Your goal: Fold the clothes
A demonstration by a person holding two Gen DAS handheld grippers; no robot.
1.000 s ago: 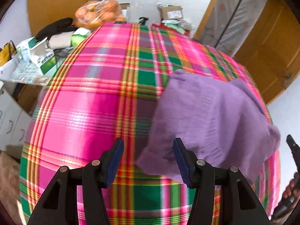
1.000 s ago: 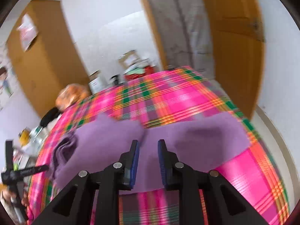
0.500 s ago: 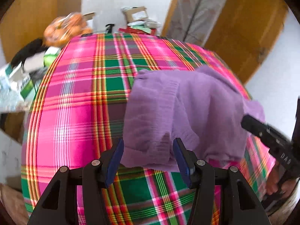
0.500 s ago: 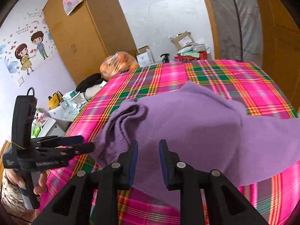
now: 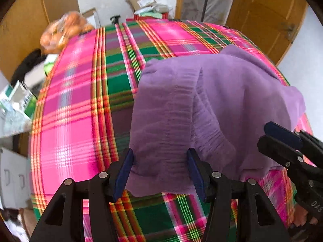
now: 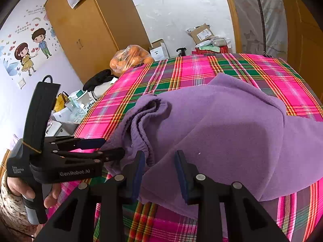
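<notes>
I watch my right gripper (image 6: 159, 173) opening above the near edge of the purple sweater (image 6: 222, 133); a second ago its jaws stood nearly together, now they are clearly apart and the pads press on nothing. My left gripper (image 5: 159, 171) stands wide open, as before, with the sweater's ribbed hem lying between its blue pads (image 5: 123, 171); I cannot tell whether they touch the knit. Since a second ago the sweater has come nearer this gripper and the folded bundle fills more of its view. The sweater lies bunched on the pink-and-green plaid cloth (image 5: 80, 111), straight ahead of both grippers, its folded layers to the left of the right gripper's jaws. Beyond the cloth's far left corner a clear plastic bag (image 6: 131, 60) holds orange fruit; farther back, cardboard boxes (image 6: 201, 33) sit against the wall. Seen from the right wrist, the left gripper's body reads "GenRobot.AI" and "Data Acquisition System", with a hand (image 6: 26, 191) on its handle.
</notes>
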